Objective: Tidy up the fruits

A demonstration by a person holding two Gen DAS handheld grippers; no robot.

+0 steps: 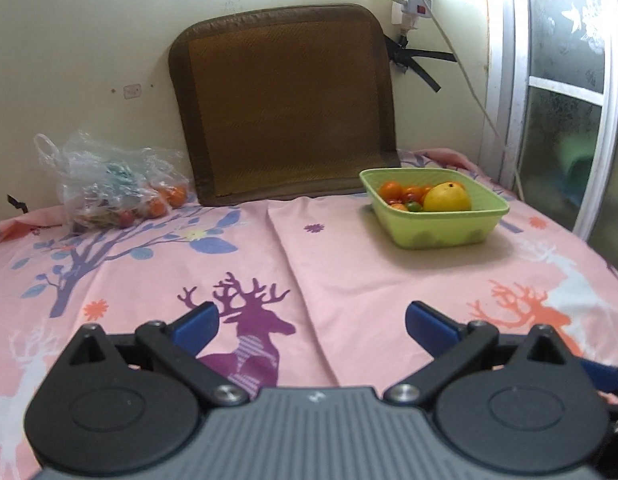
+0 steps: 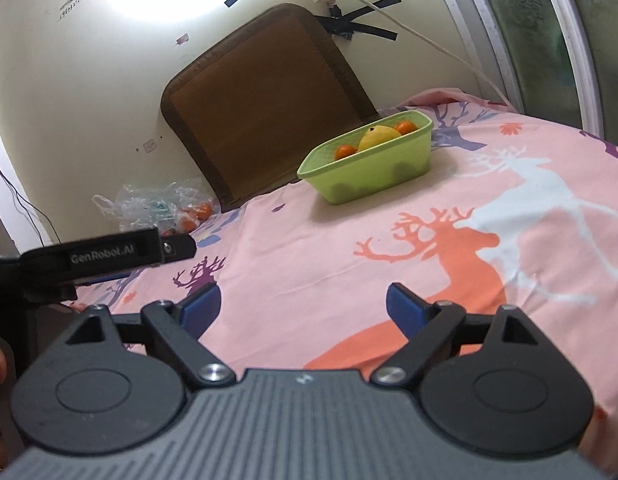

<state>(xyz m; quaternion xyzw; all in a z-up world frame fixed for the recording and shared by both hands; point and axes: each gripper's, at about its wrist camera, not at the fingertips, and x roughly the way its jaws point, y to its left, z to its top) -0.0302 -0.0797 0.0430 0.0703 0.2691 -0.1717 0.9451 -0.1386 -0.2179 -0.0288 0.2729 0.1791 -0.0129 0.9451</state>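
Both the left gripper (image 1: 311, 318) and right gripper (image 2: 303, 306) gape wide and empty, green basket (image 1: 449, 232) of fruit at one o'clock.

Green basket (image 1: 449, 232) w/ oranges, yellow fruit (image 1: 447, 198), clear bag (image 1: 105, 184) far left, maybe oranges inside

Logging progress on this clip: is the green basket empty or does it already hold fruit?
Holding fruit: the green basket contains a large yellow fruit and several oranges.
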